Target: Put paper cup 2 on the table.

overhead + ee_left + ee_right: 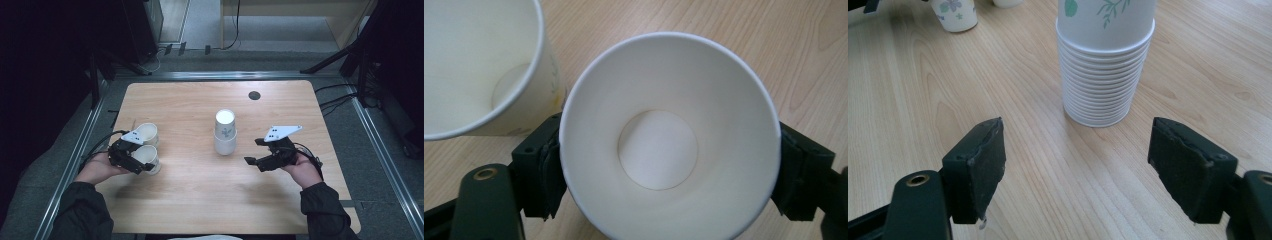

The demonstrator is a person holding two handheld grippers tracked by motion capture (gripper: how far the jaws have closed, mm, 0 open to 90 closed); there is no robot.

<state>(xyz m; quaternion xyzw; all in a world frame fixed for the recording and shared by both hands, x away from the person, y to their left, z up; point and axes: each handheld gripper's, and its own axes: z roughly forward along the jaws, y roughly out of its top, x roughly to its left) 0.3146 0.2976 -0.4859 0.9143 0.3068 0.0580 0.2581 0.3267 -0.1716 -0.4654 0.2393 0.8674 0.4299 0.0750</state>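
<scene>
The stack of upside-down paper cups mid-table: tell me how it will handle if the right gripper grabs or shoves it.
The stack of paper cups is tall on a narrow rim, so a high shove would probably tip it. It looks light and thin-walled, so it would likely dent under a hard squeeze. Nested cups may separate when lifted by the top one.

Paper cups [669,140] — white inside; stack of cups [1104,60] — white, green leaf print; table [200,200] — pale wood grain; gripper jaws black, plate [282,132] grey.

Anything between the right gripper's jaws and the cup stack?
Nothing: the right gripper view shows bare wooden table from the right gripper, its jaws open, to the upside-down cup stack. The high view agrees.
</scene>
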